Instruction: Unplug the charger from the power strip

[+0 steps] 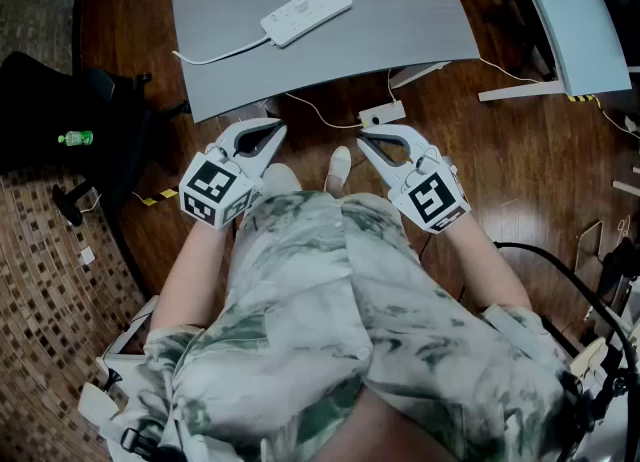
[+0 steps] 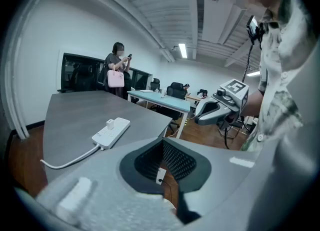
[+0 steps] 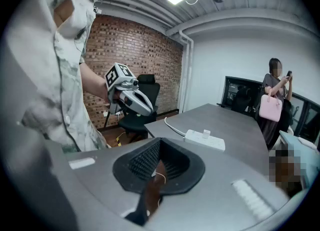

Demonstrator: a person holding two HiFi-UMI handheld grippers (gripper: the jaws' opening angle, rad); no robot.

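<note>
A white power strip [image 1: 305, 12] lies on the grey table [image 1: 400, 20], its cable trailing left. In the left gripper view a small white charger [image 2: 110, 123] stands plugged into the strip [image 2: 112, 131]; the right gripper view shows the same charger [image 3: 205, 133] on the strip [image 3: 205, 140]. Both grippers hang over the person's lap, short of the table's near edge. My left gripper [image 1: 277, 131] is shut and holds nothing. My right gripper [image 1: 365, 138] is likewise shut and empty. Each gripper shows in the other's view: right gripper [image 2: 206, 113], left gripper [image 3: 132, 100].
A white box [image 1: 383, 112] with thin cables lies on the wooden floor under the table edge. A black office chair [image 1: 60, 100] and a green bottle [image 1: 75, 137] are at the left. A second, light table [image 1: 570, 10] stands at the right. A person with a pink bag [image 2: 116, 75] stands beyond the table.
</note>
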